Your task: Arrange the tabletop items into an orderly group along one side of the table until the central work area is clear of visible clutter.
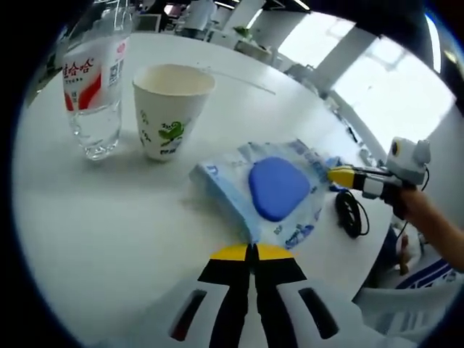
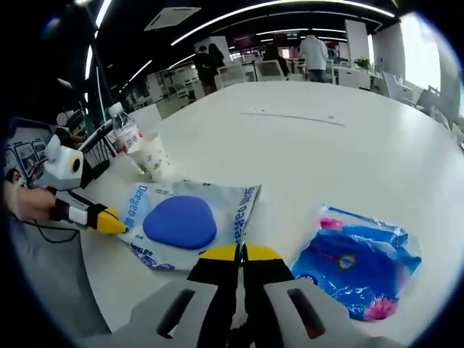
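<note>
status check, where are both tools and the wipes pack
Both tools, left and right, shut on opposite edges of the wipes pack. Pack flat on the table. Cup and bottle stand beyond; blue packet lies beside.

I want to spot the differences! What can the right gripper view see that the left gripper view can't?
Right gripper view alone: a bright blue crinkly packet with pink flowers, lying apart from the wipes pack, and people standing far off in the room.

Left gripper view alone: a black cable coiled at the table's edge.

Both share: the wipes pack with the blue lid, pinched by each pair of shut tongs at opposite edges, the paper cup, the water bottle and the white table.
</note>
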